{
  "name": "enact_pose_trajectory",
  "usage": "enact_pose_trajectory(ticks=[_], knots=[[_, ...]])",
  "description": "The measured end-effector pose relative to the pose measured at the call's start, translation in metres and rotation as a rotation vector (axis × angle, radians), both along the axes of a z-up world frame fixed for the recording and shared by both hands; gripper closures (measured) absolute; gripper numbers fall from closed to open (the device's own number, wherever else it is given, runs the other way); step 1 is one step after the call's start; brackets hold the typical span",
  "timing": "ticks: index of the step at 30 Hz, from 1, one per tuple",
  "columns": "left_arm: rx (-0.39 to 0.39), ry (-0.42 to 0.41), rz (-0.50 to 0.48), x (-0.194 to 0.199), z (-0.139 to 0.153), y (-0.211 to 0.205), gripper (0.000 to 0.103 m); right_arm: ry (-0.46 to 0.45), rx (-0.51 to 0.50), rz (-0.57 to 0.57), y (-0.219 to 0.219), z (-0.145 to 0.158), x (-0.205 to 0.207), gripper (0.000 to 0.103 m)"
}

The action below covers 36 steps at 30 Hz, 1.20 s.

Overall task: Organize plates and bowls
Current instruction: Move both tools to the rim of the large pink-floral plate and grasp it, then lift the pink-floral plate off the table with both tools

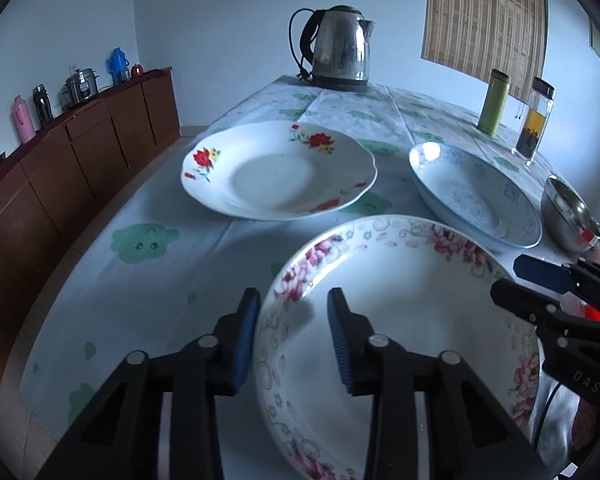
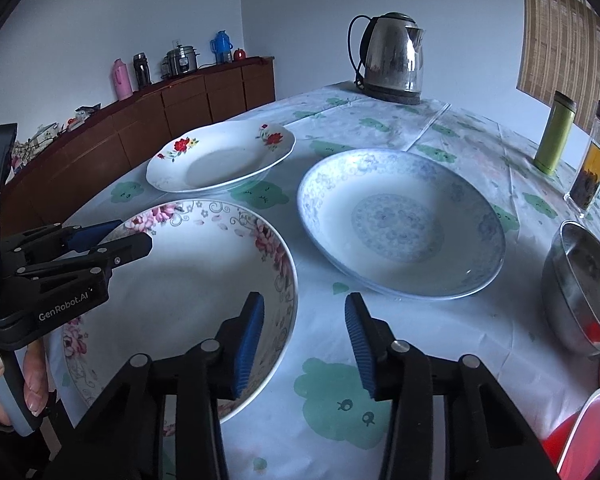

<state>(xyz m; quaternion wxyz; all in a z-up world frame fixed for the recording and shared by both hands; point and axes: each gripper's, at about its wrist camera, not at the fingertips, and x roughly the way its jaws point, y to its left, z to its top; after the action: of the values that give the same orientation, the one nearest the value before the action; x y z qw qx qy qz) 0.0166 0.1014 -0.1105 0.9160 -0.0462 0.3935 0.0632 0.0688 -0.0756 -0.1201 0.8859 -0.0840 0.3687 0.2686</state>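
A deep plate with pink flowers [image 1: 412, 320] [image 2: 180, 280] lies nearest on the table. My left gripper [image 1: 294, 340] [image 2: 134, 233] straddles its left rim, one pad outside and one inside, with a gap still showing, so it is open. My right gripper [image 2: 304, 344] [image 1: 508, 278] straddles the plate's right rim, its outer pad clear of the edge, also open. Farther back lie a white plate with red flowers [image 1: 276, 172] [image 2: 220, 160] and a blue-patterned plate [image 1: 472, 196] [image 2: 396, 224]. A steel bowl [image 1: 568, 212] [image 2: 584, 292] sits at the right.
A steel kettle [image 1: 340, 52] [image 2: 392, 60] stands at the table's far end. A green tumbler [image 2: 554, 138] and a glass bottle [image 2: 594, 160] stand at the right edge. A red-and-white bowl [image 2: 580, 432] is near right. A wooden sideboard [image 1: 80, 152] runs along the left wall.
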Motion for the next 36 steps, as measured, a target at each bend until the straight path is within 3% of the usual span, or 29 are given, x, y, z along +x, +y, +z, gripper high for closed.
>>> enact_pose_trajectory(ticks=[13, 20, 36], knots=[[0.003, 0.008, 0.001, -0.002, -0.006, -0.001, 0.071, 0.023, -0.031, 0.047, 0.007, -0.008, 0.001, 0.069], [0.005, 0.005, 0.002, -0.003, -0.005, -0.001, 0.071, 0.026, -0.019, 0.07, 0.01, -0.009, -0.001, 0.081], [0.047, 0.001, 0.04, -0.007, -0.005, -0.011, 0.067, 0.001, -0.018, 0.057, 0.009, -0.008, -0.005, 0.081]])
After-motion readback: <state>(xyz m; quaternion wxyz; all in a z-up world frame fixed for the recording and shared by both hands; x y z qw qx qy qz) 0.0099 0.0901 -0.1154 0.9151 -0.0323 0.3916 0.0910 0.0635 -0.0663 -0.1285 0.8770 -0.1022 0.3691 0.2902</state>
